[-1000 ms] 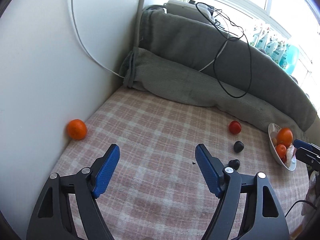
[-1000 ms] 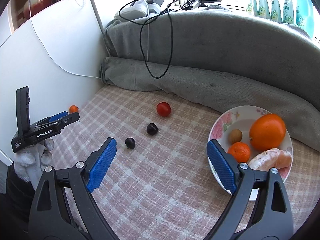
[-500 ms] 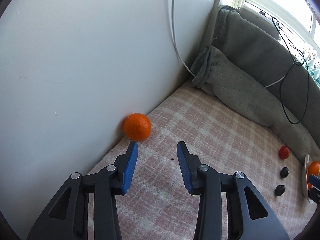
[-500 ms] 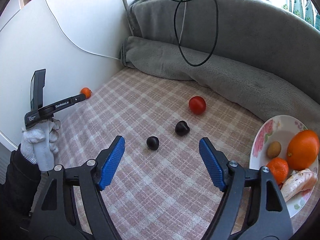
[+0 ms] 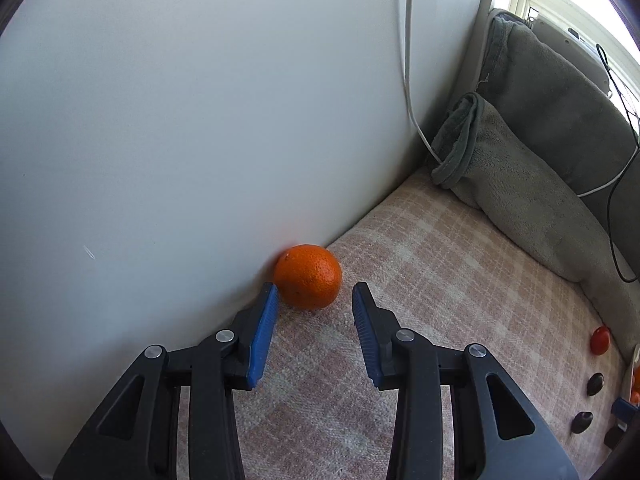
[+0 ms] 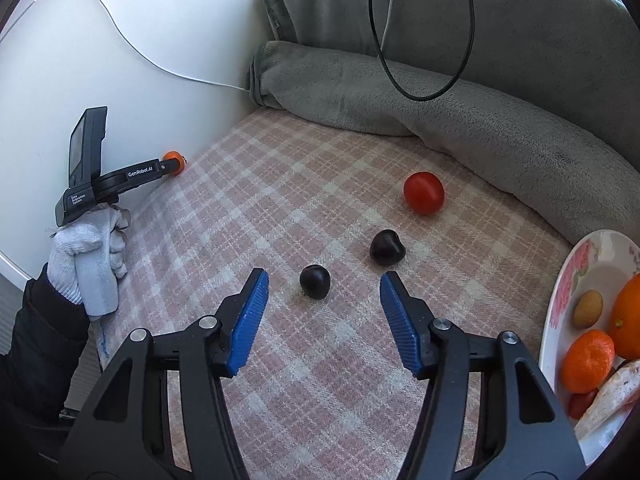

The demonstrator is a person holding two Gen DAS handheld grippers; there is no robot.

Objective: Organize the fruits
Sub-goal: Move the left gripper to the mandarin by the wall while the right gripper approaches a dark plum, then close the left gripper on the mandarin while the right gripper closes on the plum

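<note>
1. L gripper (image 5: 314, 300) – pointed down at a mandarin (image 5: 307, 276) that sits on the pink plaid cloth (image 5: 460, 280), touching the white wall (image 5: 200, 120).
2. Its jaws have just been closing; they stand narrow but not clamped – blue pads (image 5: 262, 336) short of the fruit, nothing pinched between them. Left pad tip is just beside the mandarin's near-left edge.
3. R gripper (image 6: 324, 292) – also tilted down, jaws have just been closing, roughly half spread, not gripping anything.
4. A dark cherry (image 6: 315, 281) lies on the cloth in the gap ahead of the R fingertips, clear of both pads.
5. 2nd dark cherry (image 6: 387, 247) just beyond, to the right; a red cherry tomato (image 6: 423, 193) farther back, near the grey rolled blanket (image 6: 400, 92).
6. Floral plate (image 6: 576, 276) at the right edge holds an orange (image 6: 628, 312), a mandarin, a small brown fruit (image 6: 588, 308) & a peeled piece.
7. Seen from the R cam: a white-gloved hand (image 6: 90, 248) w/ dark sleeve holds the L gripper by the wall.
8. Black cable (image 6: 424, 40) loops over the blanket.
</note>
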